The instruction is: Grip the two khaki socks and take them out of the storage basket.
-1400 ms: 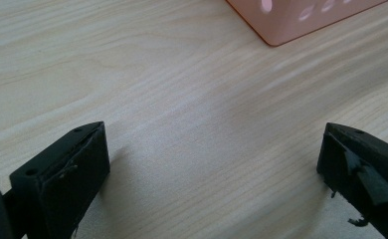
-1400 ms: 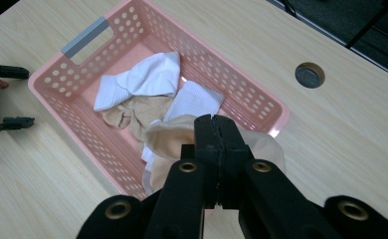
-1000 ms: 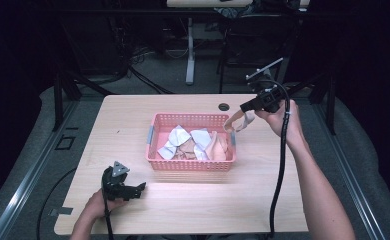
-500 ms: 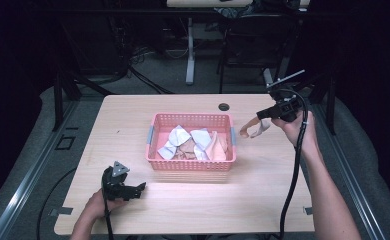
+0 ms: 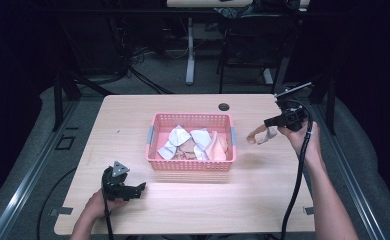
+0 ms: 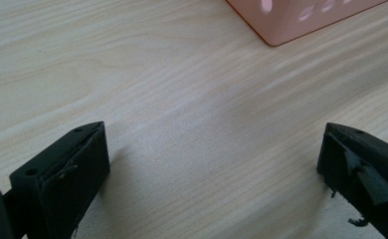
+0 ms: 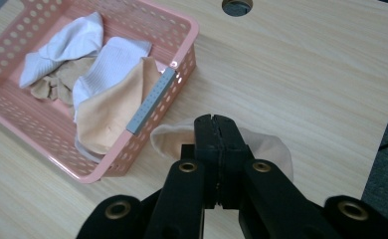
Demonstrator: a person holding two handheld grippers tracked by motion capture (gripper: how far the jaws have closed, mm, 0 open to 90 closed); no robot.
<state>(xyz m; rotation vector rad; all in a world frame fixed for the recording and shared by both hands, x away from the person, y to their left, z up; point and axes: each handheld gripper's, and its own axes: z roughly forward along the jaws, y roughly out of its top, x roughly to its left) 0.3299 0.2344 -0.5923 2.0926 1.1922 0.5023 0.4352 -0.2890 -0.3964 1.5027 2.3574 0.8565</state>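
The right gripper (image 5: 271,123) is up off the table to the right of the basket (image 5: 190,165), and its jaws are clamped tight on a beige sock (image 5: 259,134). From the right gripper view you can see the two black jaws pressed flat together with the sock (image 7: 269,147) bunched under and around them, one end curling out toward the basket's grey handle (image 7: 149,101), the other rounding off on the far side. So the sock is out of the basket, hanging in the air over bare table (image 5: 133,115), just beside the basket's right end but not touching it as far as I can tell. Inside the basket there's a heap of white socks (image 5: 177,137), a peach one (image 5: 217,148) leaning on the right wall, and some tan stuff underneath. The left gripper (image 5: 131,190) sits low on the table near the front left corner, well apart from everything, and in the left gripper view its jaws are spread wide with nothing but wood grain between them; a corner of the basket (image 6: 301,17) peeks in at the top. There's a dark cable hole (image 5: 224,106) in the table behind the basket.
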